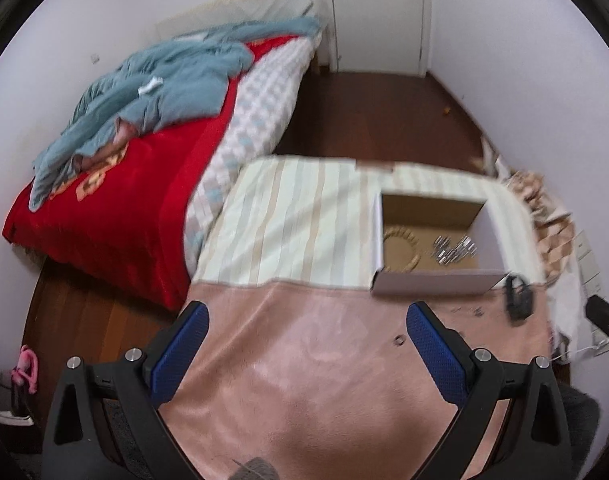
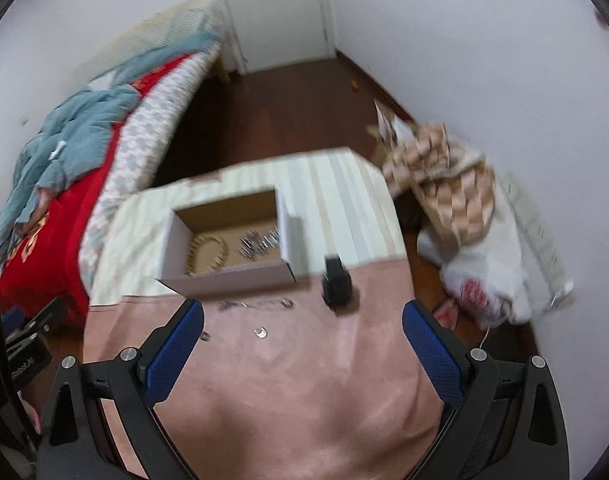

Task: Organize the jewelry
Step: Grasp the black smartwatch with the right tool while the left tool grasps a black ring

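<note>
Both grippers hover over the pink cloth (image 2: 304,380), and both are spread wide with nothing between the blue pads. The left gripper (image 1: 304,344) hangs above bare pink fabric; the right gripper (image 2: 302,344) sits just short of the loose pieces.

1 open cardboard box (image 2: 228,276) stands on the striped cloth (image 1: 296,216) at the far side, right at the seam where the striped meets the pink. Inside it, count 2 things: 1 beaded bracelet (image 2: 208,254) lying flat as a ring on the left of the floor, and 1 silvery chain heap (image 2: 260,244) to its right, the two apart.

Out on the pink cloth, in front of the box: 1 thin chain (image 2: 256,303) stretched along just beside the box's near wall, blurred, so its links can't be counted. Nearer the right gripper, 1 small round ring (image 2: 260,333) lies alone. 1 more tiny piece (image 2: 204,336) peeks out beside the right gripper's left finger, too small to name. 1 black box-like object (image 2: 336,286) stands upright by the box's right corner.

From the left wrist view, 1 small ring (image 1: 399,340) shows just beside the right-hand pad.
</note>
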`<action>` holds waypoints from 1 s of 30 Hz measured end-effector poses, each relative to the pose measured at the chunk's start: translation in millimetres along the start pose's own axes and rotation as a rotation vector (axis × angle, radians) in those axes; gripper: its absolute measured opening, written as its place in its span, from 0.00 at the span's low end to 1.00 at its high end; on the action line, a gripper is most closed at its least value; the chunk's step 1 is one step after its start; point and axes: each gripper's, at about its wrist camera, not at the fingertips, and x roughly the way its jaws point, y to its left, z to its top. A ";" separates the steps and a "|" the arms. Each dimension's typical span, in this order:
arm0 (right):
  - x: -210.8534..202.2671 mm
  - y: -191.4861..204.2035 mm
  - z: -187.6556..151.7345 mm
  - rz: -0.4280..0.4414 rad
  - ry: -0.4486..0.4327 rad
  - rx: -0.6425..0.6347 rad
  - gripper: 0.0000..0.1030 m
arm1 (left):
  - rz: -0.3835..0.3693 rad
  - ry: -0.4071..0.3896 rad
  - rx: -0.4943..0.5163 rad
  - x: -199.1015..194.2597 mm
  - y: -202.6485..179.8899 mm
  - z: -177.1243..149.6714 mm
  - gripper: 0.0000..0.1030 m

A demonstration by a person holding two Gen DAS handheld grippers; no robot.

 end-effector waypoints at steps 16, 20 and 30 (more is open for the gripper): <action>153.5 -38.4 2.2 -0.085 0.101 0.030 0.85 | -0.006 0.240 0.050 118.8 -33.9 -30.3 0.98; 181.9 -32.6 5.5 -0.110 0.141 -0.012 0.66 | -0.033 0.285 0.051 130.5 -38.3 -41.2 0.98; 169.3 -28.9 -5.5 -0.090 0.087 -0.062 0.35 | -0.163 0.299 0.108 137.5 -73.6 -48.7 0.79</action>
